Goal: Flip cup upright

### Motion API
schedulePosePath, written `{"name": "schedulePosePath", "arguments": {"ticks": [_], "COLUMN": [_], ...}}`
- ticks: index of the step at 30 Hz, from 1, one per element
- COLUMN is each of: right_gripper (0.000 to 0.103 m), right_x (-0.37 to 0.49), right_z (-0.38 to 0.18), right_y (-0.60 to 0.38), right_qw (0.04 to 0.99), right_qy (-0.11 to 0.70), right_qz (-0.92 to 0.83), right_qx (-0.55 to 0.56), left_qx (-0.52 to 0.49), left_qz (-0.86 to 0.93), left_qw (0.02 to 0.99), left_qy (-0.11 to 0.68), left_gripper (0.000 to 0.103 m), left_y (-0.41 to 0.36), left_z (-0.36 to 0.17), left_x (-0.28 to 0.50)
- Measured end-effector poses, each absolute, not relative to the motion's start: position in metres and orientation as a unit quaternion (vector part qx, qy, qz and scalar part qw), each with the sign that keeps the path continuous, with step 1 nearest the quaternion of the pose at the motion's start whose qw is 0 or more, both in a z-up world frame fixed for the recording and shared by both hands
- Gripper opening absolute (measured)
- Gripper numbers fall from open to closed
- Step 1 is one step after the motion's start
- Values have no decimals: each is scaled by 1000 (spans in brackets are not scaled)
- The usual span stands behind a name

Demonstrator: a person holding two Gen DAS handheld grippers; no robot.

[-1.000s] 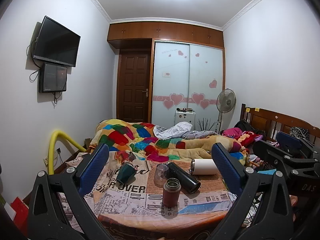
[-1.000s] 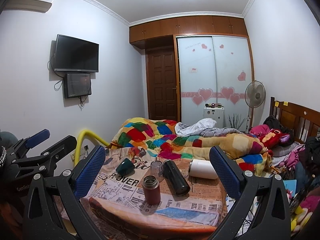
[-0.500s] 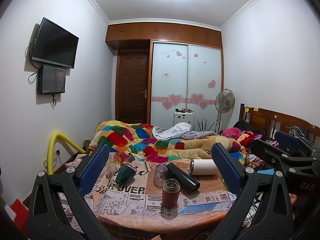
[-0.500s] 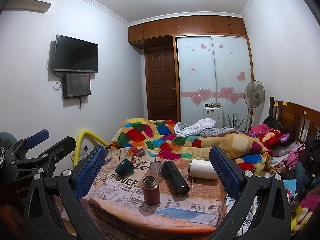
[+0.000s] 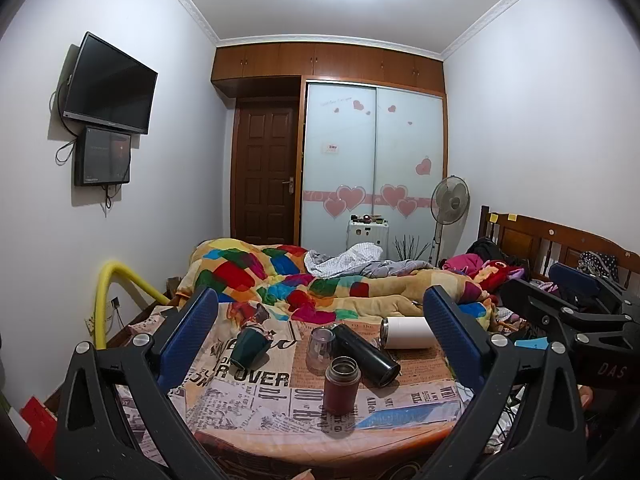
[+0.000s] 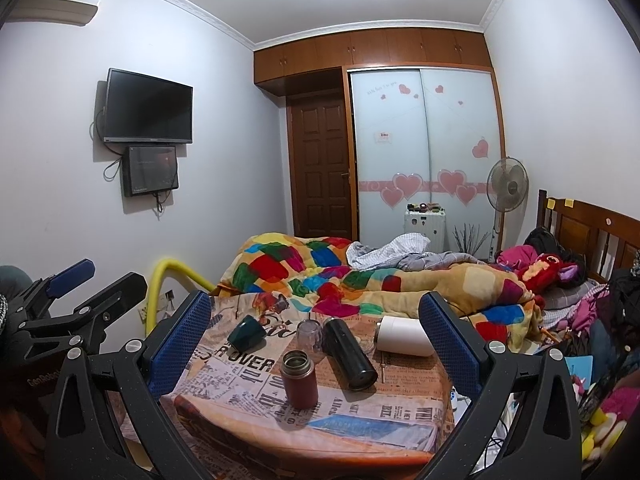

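Note:
A small table covered with a newspaper-print cloth [image 5: 256, 392] [image 6: 248, 380] holds several cups. A dark green cup [image 5: 249, 346] [image 6: 246, 333] lies tipped on its side at the left. A black flask [image 5: 366, 354] [image 6: 350, 354] and a white tumbler [image 5: 408, 333] [image 6: 404, 336] lie on their sides. A clear cup [image 5: 320, 350] [image 6: 309, 334] stands mouth down. A red-brown flask [image 5: 341, 384] [image 6: 299, 378] stands upright in front. My left gripper [image 5: 320, 336] and right gripper [image 6: 316, 332] are both open and empty, held back from the table.
A bed with a colourful patchwork quilt [image 5: 280, 276] lies right behind the table. A yellow tube [image 5: 120, 284] arches at the left by the wall. A wooden headboard [image 5: 560, 240] and piled clothes are at the right. Each gripper shows at the edge of the other's view.
Both views have shifted slightly; the left gripper has tilted a little upward. Nothing on the table has moved and both grippers stay open.

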State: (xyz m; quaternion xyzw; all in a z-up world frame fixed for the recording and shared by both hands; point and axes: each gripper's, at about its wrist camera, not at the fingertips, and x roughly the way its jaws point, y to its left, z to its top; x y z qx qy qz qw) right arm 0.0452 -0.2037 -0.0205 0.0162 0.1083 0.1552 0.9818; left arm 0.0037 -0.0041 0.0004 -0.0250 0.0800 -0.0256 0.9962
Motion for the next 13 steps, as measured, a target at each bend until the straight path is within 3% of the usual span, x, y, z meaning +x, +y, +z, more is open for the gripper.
{"name": "schedulePosePath", "arguments": {"ticks": [13], "right_gripper": [103], "right_x": [56], "right_z": [-25], "right_y": [-202], "right_qw": [980], "right_qy": [121], "right_qz": [156], "right_qx": [17], "left_qx": [-29], "left_qz": [-20], "left_qw": [995], "left_qy": [93], "left_gripper": [103], "left_y": [0], "left_z": [-7], "left_x": [12]}}
